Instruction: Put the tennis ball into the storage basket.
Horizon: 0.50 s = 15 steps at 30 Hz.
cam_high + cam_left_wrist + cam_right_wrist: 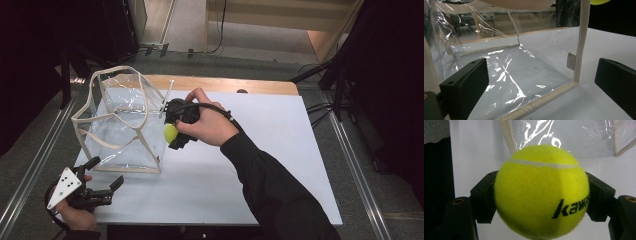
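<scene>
While 1 tennis ball [541,192] sits clamped in the right gripper [172,131], the left gripper [102,177] gapes (1 clear bag [120,125] nearby).

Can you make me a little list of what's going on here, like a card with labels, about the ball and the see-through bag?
ball: yellow-green tennis ball with black letters, squeezed between the jaws of the right gripper
bag: clear plastic bag with cream edging, standing open on the table
ball's place: beside the bag, up by its rim, not inside it
left gripper: jaws open, holding nothing, at the near left corner of the bag
table: white top
</scene>
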Tool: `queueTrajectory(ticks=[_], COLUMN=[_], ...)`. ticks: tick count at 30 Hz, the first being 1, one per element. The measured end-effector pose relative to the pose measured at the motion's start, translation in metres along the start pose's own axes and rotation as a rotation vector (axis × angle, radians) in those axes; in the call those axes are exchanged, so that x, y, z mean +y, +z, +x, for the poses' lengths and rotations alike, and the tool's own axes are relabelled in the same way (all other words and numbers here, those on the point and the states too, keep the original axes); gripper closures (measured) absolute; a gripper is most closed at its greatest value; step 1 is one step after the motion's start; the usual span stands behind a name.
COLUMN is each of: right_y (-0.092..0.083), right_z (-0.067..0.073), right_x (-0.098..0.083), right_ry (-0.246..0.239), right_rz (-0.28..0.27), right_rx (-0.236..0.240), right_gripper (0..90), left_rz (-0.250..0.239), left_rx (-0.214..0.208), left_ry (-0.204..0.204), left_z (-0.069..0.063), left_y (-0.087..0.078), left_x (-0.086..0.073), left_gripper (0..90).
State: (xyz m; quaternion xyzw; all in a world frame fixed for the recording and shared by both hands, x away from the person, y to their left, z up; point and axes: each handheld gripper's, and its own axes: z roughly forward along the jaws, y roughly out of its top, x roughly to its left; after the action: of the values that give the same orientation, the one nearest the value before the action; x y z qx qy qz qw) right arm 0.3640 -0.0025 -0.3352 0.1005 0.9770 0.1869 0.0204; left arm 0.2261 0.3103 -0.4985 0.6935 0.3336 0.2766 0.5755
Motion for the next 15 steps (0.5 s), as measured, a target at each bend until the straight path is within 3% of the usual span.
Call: queueTrajectory(ticks=[15], right_y=[-0.019], right_z=[-0.001], right_x=[0.013], right_ry=[-0.01], right_rz=[-0.003], right_rx=[-0.003], right_gripper=[23.5], left_rz=[0.0], left_rx=[0.0], left_ry=[0.0], left_z=[0.0], left_y=[0.0], left_x=[0.0], left_gripper=[0.0])
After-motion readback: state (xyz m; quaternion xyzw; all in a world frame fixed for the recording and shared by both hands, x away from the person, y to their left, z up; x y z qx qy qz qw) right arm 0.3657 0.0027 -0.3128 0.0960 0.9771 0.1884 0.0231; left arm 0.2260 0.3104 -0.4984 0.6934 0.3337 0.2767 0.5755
